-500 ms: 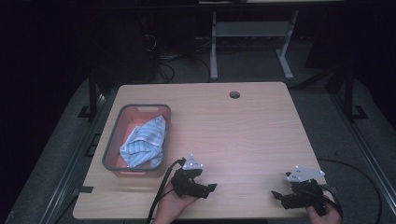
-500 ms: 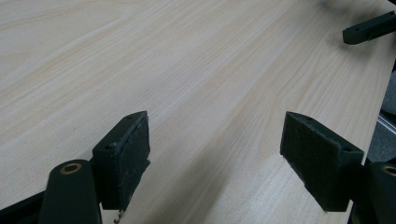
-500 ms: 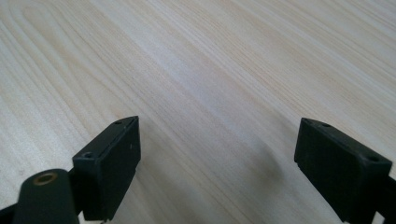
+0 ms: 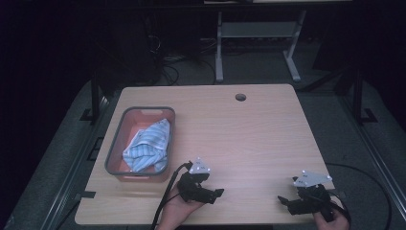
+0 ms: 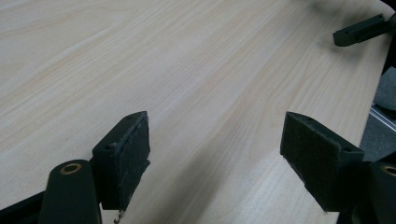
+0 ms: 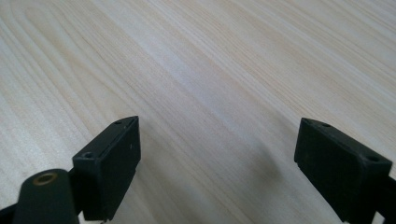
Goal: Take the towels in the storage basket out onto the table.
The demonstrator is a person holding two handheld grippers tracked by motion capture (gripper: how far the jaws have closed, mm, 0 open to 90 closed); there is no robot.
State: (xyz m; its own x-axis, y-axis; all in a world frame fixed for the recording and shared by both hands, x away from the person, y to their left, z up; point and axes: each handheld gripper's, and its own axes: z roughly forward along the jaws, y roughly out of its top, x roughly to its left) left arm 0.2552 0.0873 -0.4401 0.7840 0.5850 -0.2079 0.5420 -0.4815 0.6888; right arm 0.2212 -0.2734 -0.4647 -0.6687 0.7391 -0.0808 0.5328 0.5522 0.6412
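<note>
The left gripper [image 4: 216, 193] is held low over the near edge of the worktop [image 4: 249, 139], left of the middle, with its jaws pointing to the right. In the left gripper view, the jaws are seen spread wide, with bare wood grain between them and nothing pinched or touched by the pads [image 5: 133, 158]. At the top right of that view, a dark jaw tip of the right gripper [image 5: 360, 31] is seen farther off over the same wood.

The right gripper [image 4: 283, 200] is held near the near right corner of the worktop, its jaws pointing to the left, towards the left gripper; the two are kept well apart. In the right gripper view, its jaws are likewise seen spread wide, and only bare worktop lies between them.

A grey bin [image 4: 114, 152] with a reddish inside is set on the left side of the worktop, just to the far left of the left gripper. A striped blue and white cloth [image 4: 148, 146] lies crumpled inside it, towards its near right part. Neither cloth nor bin is touched by either gripper.
</note>
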